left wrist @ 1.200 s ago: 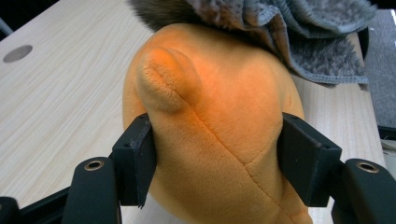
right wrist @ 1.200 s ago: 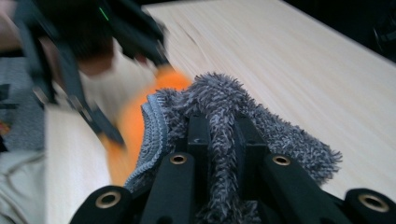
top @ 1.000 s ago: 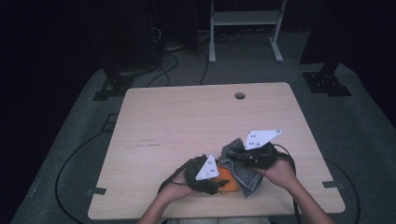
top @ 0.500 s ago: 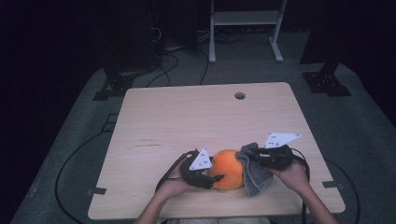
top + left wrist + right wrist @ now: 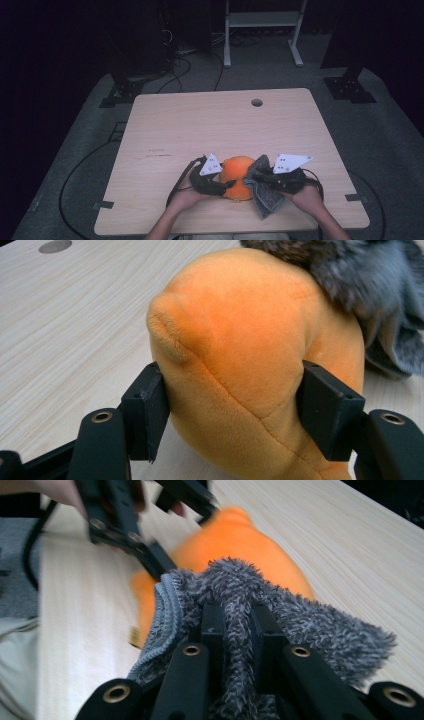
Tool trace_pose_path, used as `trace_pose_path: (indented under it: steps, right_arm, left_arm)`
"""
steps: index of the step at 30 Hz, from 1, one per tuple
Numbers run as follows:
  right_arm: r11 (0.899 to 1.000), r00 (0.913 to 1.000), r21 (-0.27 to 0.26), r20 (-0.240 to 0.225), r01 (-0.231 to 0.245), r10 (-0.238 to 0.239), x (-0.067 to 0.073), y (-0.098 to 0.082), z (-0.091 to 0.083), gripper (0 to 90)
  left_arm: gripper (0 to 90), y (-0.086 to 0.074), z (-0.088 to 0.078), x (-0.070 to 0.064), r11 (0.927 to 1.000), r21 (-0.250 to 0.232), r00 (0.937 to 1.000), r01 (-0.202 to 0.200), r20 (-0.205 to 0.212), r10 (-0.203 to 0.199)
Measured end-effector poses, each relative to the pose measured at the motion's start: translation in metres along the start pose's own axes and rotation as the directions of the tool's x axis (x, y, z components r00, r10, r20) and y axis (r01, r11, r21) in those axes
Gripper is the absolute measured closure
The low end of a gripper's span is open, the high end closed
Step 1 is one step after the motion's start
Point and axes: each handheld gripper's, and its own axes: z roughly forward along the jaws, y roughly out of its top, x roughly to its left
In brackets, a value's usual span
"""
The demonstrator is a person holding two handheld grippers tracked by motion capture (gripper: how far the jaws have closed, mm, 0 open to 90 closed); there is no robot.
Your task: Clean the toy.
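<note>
An orange plush toy (image 5: 239, 175) sits near the table's front edge. My left gripper (image 5: 226, 186) is shut on it, and in the left gripper view both black pads (image 5: 145, 410) press into the orange plush toy's (image 5: 250, 350) sides. A grey fuzzy cloth (image 5: 262, 190) hangs against the toy's right side. My right gripper (image 5: 264, 179) is shut on that cloth, and in the right gripper view a fold of the grey cloth (image 5: 240, 615) is pinched between the two jaws, with the orange toy (image 5: 230, 545) just beyond it.
The light wooden table (image 5: 200, 125) has a round cable hole (image 5: 257, 102) near its far edge. Cables trail off its front left corner to the floor. A white-legged stand (image 5: 260, 30) and dark equipment stand beyond the table.
Both hands have moved apart and nearer the front edge. The cloth, which covered the toy a second ago, has come off to the right, baring the orange plush.
</note>
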Motion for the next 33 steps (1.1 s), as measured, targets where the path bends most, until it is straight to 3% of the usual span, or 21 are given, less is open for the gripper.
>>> trace_pose_path:
  steps: [4,6,10,12,13,14,16,20,21,23,25,28,31,33]
  right_arm:
    - [1.0,0.9996,0.005,0.02,-0.02,0.02,-0.007,-0.009,-0.001,79.4]
    - [0.999,0.9993,-0.005,0.019,-0.033,0.033,-0.01,-0.013,0.0,79.4]
    - [0.999,0.9989,-0.008,0.033,-0.034,0.034,-0.015,-0.014,0.0,79.3]
    - [0.997,0.9972,-0.029,0.027,-0.069,0.07,-0.02,-0.019,0.002,79.3]
    - [0.997,0.9972,-0.029,0.027,-0.069,0.07,-0.02,-0.019,0.002,79.3]
    - [0.996,0.9965,-0.031,0.026,-0.079,0.08,-0.022,-0.02,0.003,79.3]
    - [0.996,0.996,-0.033,0.025,-0.085,0.086,-0.026,-0.022,0.003,79.3]
    - [0.995,0.9937,-0.014,0.051,-0.099,0.1,-0.029,-0.028,0.0,79.2]
    - [0.993,0.9901,0.017,0.082,-0.116,0.114,-0.033,-0.034,-0.002,79.1]
    - [0.99,0.9859,0.016,0.096,-0.139,0.137,-0.035,-0.039,-0.008,79.1]
    - [0.993,0.9886,-0.034,0.094,-0.114,0.117,-0.03,-0.036,-0.014,79.2]
    - [0.993,0.9987,-0.112,0.032,-0.035,0.039,-0.011,-0.017,-0.015,79.2]
    - [0.996,0.9993,-0.081,0.013,0.036,-0.035,0.003,-0.002,-0.003,79.2]
    - [0.997,0.9987,-0.051,0.015,0.05,-0.049,0.002,0.0,0.005,79.2]
  left_arm:
    - [27.2,0.004,-0.004,0.0,0.9993,-0.018,0.9991,-0.034,0.025,0.034]
    - [19.0,0.011,-0.011,-0.005,0.9941,-0.031,0.9946,-0.104,0.002,0.104]
    - [18.6,0.015,-0.017,-0.008,0.9892,-0.043,0.9899,-0.14,-0.029,0.139]
    - [22.5,0.012,-0.021,-0.007,0.9814,-0.075,0.9842,-0.177,-0.003,0.177]
    - [24.3,0.012,-0.021,-0.007,0.9814,-0.075,0.9842,-0.177,-0.003,0.177]
    - [27.7,0.01,-0.018,-0.008,0.9769,-0.052,0.9777,-0.207,0.025,0.209]
    - [32.5,0.008,-0.015,-0.008,0.977,-0.051,0.9778,-0.207,0.024,0.208]
    - [35.6,0.007,-0.013,-0.006,0.9837,-0.036,0.9841,-0.176,0.016,0.177]
    - [36.7,0.005,-0.012,-0.004,0.9874,-0.031,0.9877,-0.155,0.01,0.156]
    - [37.4,0.004,-0.01,-0.003,0.9903,-0.017,0.9904,-0.138,-0.007,0.138]
    - [38.3,0.005,-0.009,-0.001,0.9934,-0.019,0.9935,-0.113,-0.019,0.112]
    - [38.9,0.009,-0.005,-0.002,0.9954,-0.02,0.9952,-0.094,-0.031,0.093]
    - [34.5,0.011,-0.008,-0.005,0.9934,-0.025,0.9936,-0.112,-0.016,0.112]
    - [24.7,0.011,-0.011,-0.004,0.9929,-0.03,0.9921,-0.115,0.047,0.117]
